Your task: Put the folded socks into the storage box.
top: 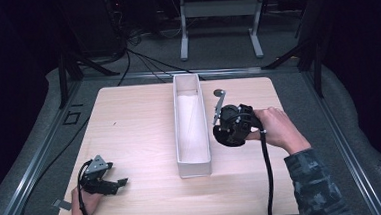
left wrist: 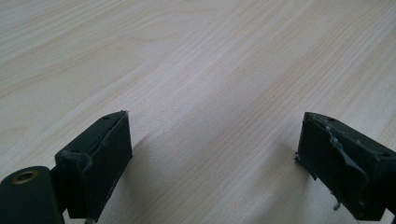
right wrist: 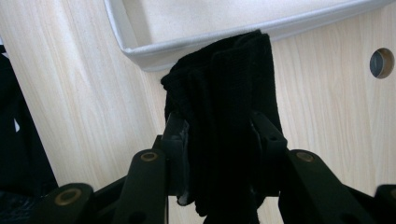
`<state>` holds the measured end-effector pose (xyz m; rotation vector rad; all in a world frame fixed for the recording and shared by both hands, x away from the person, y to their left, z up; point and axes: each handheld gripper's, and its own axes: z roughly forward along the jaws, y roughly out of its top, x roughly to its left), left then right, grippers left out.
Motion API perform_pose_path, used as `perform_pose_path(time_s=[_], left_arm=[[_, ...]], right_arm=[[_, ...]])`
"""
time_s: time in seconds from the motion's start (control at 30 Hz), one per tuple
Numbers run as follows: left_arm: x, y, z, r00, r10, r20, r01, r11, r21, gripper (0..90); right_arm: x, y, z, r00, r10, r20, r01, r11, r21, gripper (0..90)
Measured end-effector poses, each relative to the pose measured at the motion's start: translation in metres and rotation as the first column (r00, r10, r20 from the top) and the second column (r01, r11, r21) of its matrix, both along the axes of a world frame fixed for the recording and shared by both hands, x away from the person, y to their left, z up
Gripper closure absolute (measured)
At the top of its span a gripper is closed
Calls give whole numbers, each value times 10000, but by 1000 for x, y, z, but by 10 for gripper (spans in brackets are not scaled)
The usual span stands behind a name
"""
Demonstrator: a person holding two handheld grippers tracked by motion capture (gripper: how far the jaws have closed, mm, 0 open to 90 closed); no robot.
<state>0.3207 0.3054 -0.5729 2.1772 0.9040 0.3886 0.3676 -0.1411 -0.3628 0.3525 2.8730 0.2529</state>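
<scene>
Gripping folded black cloth (right wrist: 224, 116), right gripper (right wrist: 219, 140) jaws hide lower end; left gripper (left wrist: 212, 158) jaws agape.

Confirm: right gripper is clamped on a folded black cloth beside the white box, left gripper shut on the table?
Not quite. The left gripper stands open over the pale wooden table, per the left gripper view. The right gripper does clamp the folded black cloth beside the long white box.

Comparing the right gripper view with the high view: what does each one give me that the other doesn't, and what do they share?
Right gripper view alone: the folded black cloth is pinched between the right gripper jaws, its top just at the white box rim. High view alone: the left gripper resting at the near left, the box's full length, the person's hands. Shared: wooden table, white box, table hole.
</scene>
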Motion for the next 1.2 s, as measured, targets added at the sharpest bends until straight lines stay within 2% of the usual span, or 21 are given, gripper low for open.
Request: perform_pose_path(time_s=[0.63,0.8,1.2], left_arm=[[0,0,0,10000,-2,0,2,10000,3,99],[0,0,0,10000,2,0,-2,10000,0,99],[0,0,0,10000,1,-1,-1,10000,1,99]], right_arm=[[1,36,5,9980,633,8,-633,9978,191,640],[2,50,3,9959,880,-188,-874,9957,299,637],[4,66,-5,9938,966,-551,-949,9950,314,638]])
